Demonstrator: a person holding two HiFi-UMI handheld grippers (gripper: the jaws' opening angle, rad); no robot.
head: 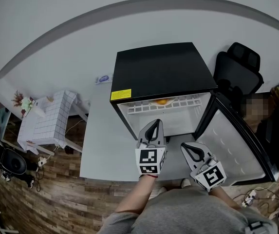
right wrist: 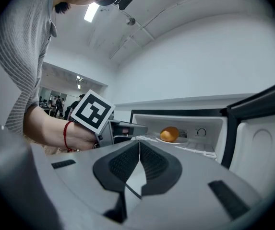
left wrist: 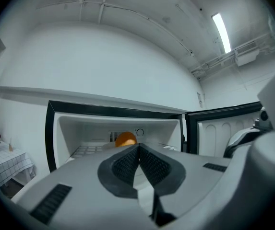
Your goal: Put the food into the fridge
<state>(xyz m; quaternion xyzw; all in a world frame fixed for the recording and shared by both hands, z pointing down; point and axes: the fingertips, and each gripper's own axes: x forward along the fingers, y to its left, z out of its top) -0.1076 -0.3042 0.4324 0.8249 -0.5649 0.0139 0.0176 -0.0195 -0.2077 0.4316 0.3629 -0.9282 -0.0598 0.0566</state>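
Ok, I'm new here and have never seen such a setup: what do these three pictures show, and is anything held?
There is no robot: a person holds a two-jaw gripper in each hand. The head view looks down from a camera on the person's head: the left gripper and right gripper point at a small black fridge with its door open. The other two views come from cameras riding on each gripper, looking along its jaws. Both grippers are shut and hold nothing. An orange lies on the fridge's upper shelf.
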